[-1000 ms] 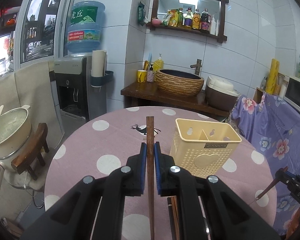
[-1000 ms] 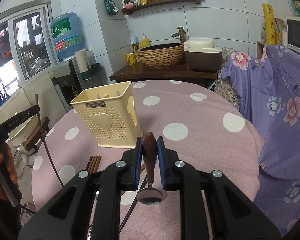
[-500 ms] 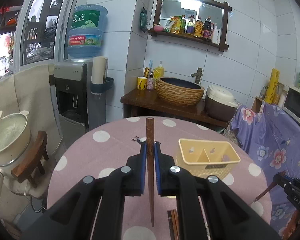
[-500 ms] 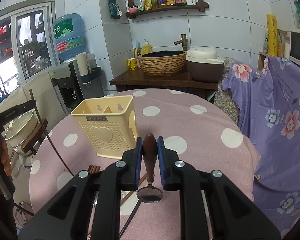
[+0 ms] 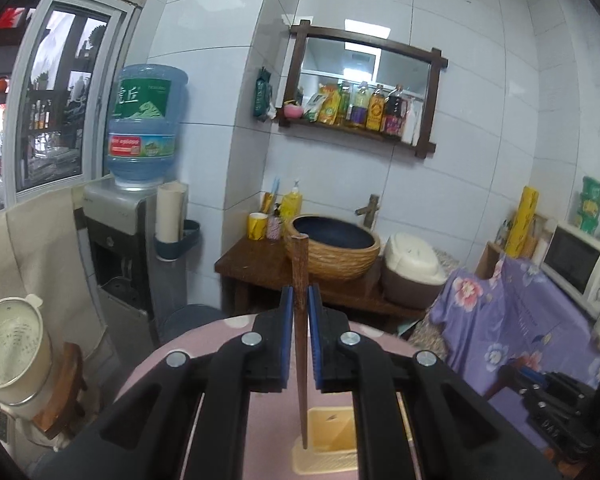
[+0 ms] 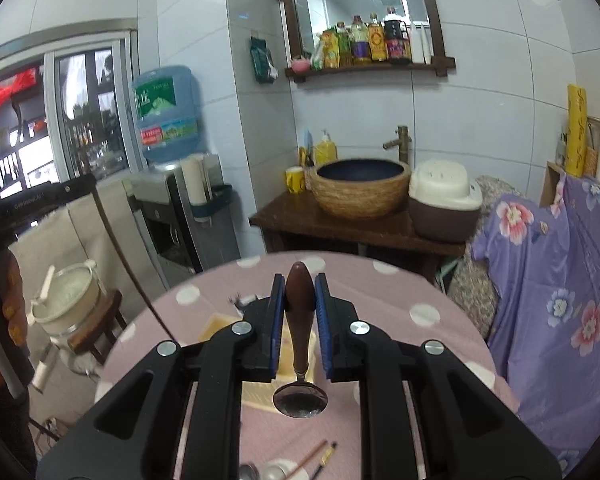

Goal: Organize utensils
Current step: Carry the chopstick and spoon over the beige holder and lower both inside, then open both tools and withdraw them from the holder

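Left wrist view: left gripper (image 5: 300, 312) clamped on upright wooden chopstick (image 5: 300, 280), tip over yellow utensil caddy (image 5: 332, 432). Right gripper (image 6: 300, 300) clamped on wooden-handled spoon (image 6: 299, 320), above polka-dot table (image 6: 420, 312).

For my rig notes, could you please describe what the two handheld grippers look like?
Both look alike: the left gripper and right gripper have matte black plastic bodies, angular linkage arms with cut-outs, round silver pivot screws, and blue ribbed pads lining the inner finger faces. No cables or sleeves show.
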{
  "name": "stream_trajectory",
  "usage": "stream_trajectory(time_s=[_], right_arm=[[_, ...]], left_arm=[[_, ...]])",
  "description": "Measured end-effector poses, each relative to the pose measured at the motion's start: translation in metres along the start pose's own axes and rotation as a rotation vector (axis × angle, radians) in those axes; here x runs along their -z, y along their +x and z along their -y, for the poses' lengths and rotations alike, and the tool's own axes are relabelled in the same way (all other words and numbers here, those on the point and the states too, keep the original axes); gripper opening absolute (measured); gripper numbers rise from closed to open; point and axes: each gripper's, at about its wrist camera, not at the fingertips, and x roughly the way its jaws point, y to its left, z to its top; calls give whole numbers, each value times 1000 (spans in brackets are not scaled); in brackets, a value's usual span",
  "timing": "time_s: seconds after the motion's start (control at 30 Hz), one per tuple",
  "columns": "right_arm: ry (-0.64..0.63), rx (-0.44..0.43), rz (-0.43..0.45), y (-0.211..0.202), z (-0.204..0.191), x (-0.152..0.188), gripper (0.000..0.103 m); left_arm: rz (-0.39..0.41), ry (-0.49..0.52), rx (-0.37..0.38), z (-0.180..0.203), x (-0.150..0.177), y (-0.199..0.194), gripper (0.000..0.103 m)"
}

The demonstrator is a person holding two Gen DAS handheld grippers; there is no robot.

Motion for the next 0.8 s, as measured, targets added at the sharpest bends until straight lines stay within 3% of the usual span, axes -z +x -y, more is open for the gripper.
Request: stream_trajectory(time_s=[0.2,0.5,0.8], right_arm=[[3,1,4,30,-18,-18,16],[27,35,-136,97,-15,52,16],[28,41,-194,119,-12,89,16]], left_arm=[[5,4,10,26,0,26,9],[-147,9,0,29,80,90,9],[-235,-11,0,19,121,114,9]])
